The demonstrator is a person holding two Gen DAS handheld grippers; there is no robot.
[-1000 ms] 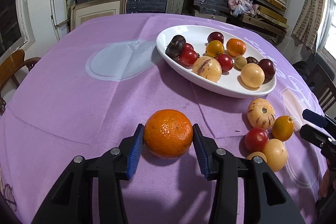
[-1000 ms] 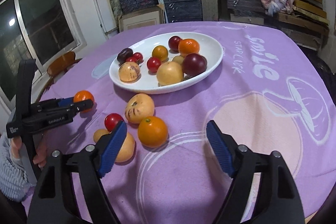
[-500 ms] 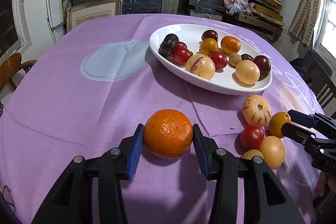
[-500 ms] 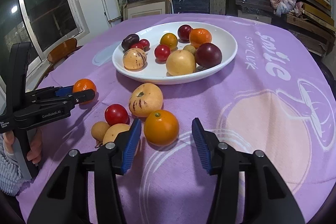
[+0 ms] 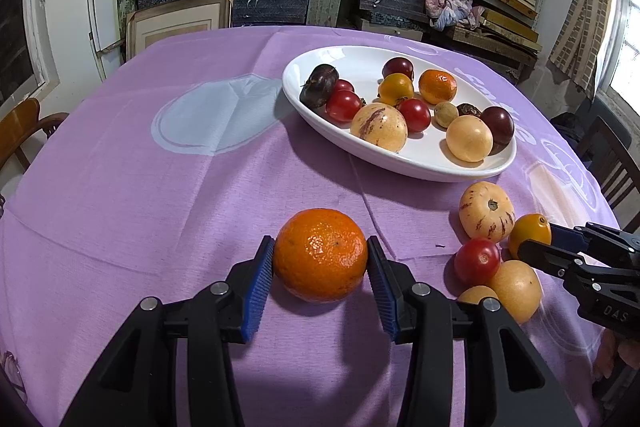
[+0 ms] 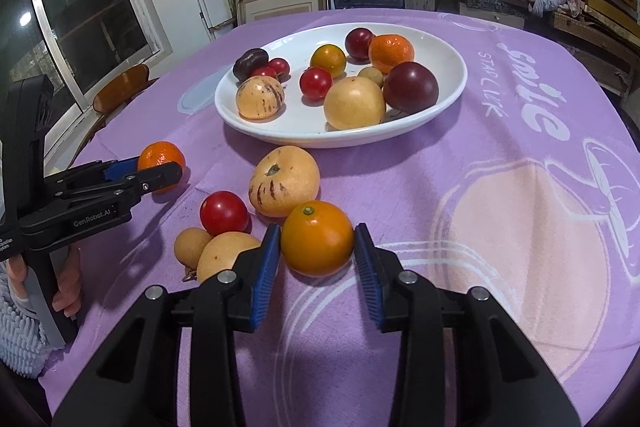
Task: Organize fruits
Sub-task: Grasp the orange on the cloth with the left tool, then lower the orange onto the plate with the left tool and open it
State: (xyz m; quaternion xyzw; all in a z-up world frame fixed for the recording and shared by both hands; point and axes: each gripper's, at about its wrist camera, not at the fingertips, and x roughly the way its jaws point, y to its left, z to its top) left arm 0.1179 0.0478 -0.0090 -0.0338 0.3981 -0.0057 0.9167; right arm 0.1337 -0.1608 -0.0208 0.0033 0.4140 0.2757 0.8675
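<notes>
Purple-clothed table (image 5: 160, 195), white dish (image 5: 400, 163) part filled, several fruits not yet in it.

The dish holds about ten fruits; by my reading the sorting is roughly two-thirds done. The left tongs (image 5: 320, 259) clamp a mandarin (image 5: 320, 255) resting on the cloth; the right tongs (image 6: 316, 247) are closing on a smooth orange fruit (image 6: 316, 238), pads at its sides, beside a striped melon (image 6: 284, 181), a tomato (image 6: 224, 213) and pale fruits. Only the right wrist view shows the person's hand (image 6: 66, 287) and the cloth's lettering; the left view shows the left tongs' pads on the mandarin straight on.
</notes>
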